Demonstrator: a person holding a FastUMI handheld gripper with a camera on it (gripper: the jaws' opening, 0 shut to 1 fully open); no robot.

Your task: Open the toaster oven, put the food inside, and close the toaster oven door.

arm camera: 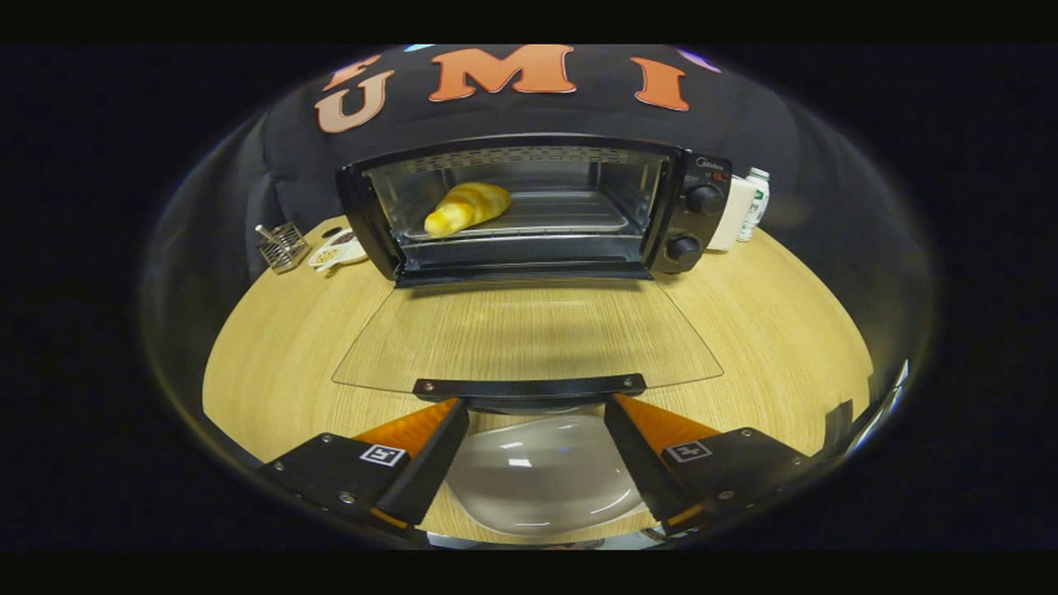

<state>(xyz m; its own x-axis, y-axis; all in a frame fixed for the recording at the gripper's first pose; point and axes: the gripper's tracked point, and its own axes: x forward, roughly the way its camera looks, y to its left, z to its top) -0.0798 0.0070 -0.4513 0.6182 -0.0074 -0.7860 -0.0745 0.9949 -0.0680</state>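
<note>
The black toaster oven (694, 223) stands at the far side of the wooden table (793, 330), its glass door (529, 330) folded down flat towards me. Inside, on the tray, lies a yellow croissant-like bread (467, 207), to the left of the cavity's middle. The door's black handle (529, 386) runs just ahead of my fingertips. My gripper (536, 409) is open, with its orange-and-black fingers (413, 450) spread just below the handle and nothing held between them. An empty white plate (537, 479) lies under the gap between the fingers.
Left of the oven stand a small wire rack (281, 245) and a printed card or dish (337, 250). Behind the oven's right side are a white box (731, 215) and a white bottle with a green label (755, 202). Black cloth backs the table.
</note>
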